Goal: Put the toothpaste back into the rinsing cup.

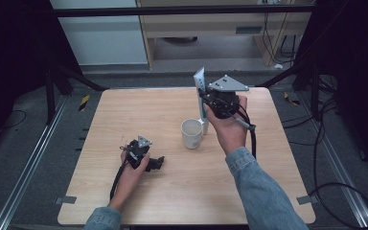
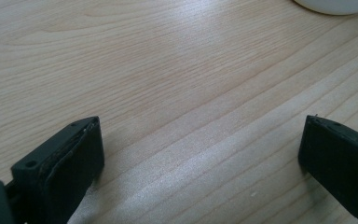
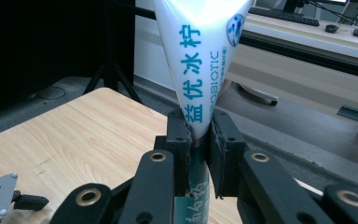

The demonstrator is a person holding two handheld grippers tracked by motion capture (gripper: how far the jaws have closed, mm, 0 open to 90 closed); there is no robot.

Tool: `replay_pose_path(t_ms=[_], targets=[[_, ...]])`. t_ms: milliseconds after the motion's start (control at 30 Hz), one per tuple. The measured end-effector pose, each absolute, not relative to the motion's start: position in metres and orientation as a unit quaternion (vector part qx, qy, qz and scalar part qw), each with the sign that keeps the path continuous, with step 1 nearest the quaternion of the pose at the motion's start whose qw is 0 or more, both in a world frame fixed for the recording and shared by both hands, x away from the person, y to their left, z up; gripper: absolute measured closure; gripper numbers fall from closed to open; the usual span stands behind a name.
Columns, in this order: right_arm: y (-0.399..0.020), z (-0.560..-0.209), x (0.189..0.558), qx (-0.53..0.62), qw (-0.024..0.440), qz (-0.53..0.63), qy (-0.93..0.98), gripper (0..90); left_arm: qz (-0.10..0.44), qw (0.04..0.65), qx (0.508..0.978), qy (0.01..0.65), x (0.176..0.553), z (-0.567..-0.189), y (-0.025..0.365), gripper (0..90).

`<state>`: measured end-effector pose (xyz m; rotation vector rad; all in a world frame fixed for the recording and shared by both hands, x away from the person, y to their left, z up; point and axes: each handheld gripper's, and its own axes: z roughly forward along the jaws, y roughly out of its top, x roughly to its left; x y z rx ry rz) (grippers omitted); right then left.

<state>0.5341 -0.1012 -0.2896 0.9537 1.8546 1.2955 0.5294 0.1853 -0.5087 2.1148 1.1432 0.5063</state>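
White plastic toothpaste tube, printed in teal, is standing upright in my right gripper, whose jaws are clamping it partway up its length, crimped end up and cap end hanging just beside the white mug near the table's middle. I am judging the soft, tapering tube likely to slip or swing in the pinch, and a tilt could knock the cap against the mug's rim or tip the mug. My right hand is raised with the wrist cocked back, while my left gripper is resting low on the wood, jaws spread wide and empty.
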Motion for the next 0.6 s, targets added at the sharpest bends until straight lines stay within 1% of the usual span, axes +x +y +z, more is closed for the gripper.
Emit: replay_pose_path(t_ms=[600], targets=[[-0.090,-0.306,0.541,0.373,0.319,0.505,0.710,79.4,0.194,0.336,0.811,0.438,0.529,-0.509,0.185,0.0]])
